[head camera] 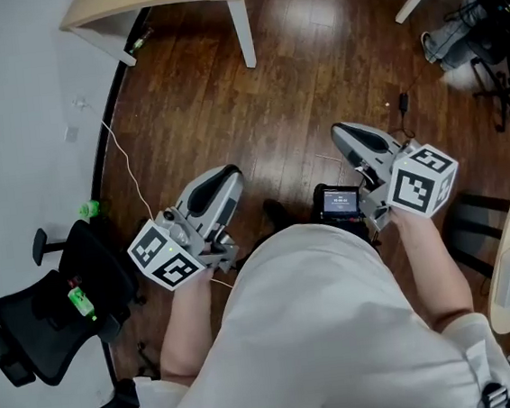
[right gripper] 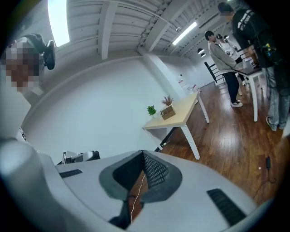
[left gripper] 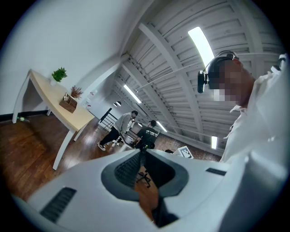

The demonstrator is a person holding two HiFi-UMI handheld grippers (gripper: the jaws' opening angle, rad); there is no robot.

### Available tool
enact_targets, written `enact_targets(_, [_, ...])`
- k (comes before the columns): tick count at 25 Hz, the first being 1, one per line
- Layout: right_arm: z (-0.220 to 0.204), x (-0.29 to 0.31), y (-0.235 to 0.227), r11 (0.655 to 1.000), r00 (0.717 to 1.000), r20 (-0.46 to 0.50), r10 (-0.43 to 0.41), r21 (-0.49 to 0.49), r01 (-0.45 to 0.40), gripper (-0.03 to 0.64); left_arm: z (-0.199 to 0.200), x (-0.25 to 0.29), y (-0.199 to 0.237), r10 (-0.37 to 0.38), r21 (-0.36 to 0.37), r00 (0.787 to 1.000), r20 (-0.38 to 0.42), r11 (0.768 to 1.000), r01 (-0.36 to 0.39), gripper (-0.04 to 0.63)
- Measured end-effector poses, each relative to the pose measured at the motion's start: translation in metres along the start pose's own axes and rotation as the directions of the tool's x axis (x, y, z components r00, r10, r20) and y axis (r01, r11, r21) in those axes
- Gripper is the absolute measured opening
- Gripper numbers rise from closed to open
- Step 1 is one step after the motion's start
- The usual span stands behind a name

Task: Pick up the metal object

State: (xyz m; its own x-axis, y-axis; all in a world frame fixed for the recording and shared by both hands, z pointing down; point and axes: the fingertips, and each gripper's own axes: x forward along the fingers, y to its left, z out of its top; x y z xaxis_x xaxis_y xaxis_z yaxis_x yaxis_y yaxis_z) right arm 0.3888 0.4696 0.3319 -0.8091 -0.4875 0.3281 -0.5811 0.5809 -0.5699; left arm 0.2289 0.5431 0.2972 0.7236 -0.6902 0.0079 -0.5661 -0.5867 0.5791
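Both claws (left gripper: 141,150) (right gripper: 142,152) closed; only their views show bystanders (right gripper: 222,59).

Nothing legible tbh, the little screen (head camera: 338,202) and the black shirt's print (right gripper: 247,17) are too blurry.

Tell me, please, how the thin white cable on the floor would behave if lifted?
The white cable lies in loose curves, so it would probably droop limply. Being so thin, it seems light and could slip from jaws.
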Motion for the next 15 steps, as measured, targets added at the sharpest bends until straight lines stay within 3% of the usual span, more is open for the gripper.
enact_targets(15, [-0.004,0.038,0.011,1.0,1.0,-0.024,-0.01,-0.005,0.01,0.002,0.009,-0.014,0.028,-0.023,-0.012,1.0,-0.018,1.0,0.023,0.02])
